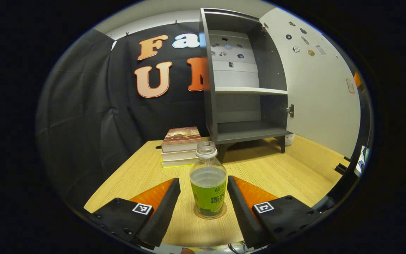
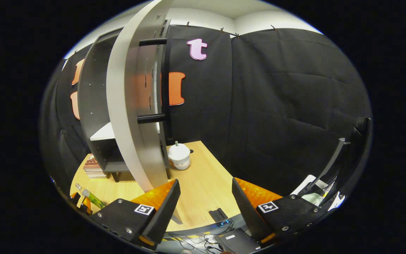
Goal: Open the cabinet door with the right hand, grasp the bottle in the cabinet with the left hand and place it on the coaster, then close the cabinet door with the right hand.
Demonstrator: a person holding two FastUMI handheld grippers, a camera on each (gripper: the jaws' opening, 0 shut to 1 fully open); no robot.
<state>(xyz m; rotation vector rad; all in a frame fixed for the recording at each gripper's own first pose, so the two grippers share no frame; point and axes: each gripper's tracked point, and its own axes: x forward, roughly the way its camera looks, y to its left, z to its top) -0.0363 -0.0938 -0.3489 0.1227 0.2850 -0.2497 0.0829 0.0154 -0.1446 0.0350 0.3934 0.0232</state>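
Bottle (image 1: pixel 208 180) standing upright on the coaster (image 1: pixel 210 213), in front of the cabinet (image 1: pixel 245 77) and clear of its emptied shelves. Left gripper (image 1: pixel 203 197) spread wide, fingers either side of the bottle, apparently not touching. Better to back straight away without brushing it. Right gripper (image 2: pixel 205 201) also spread, holding nothing, just beside the open door (image 2: pixel 132 106); push near the outer edge, swinging shut slowly, watching the small white jar (image 2: pixel 179 156) by the cabinet.
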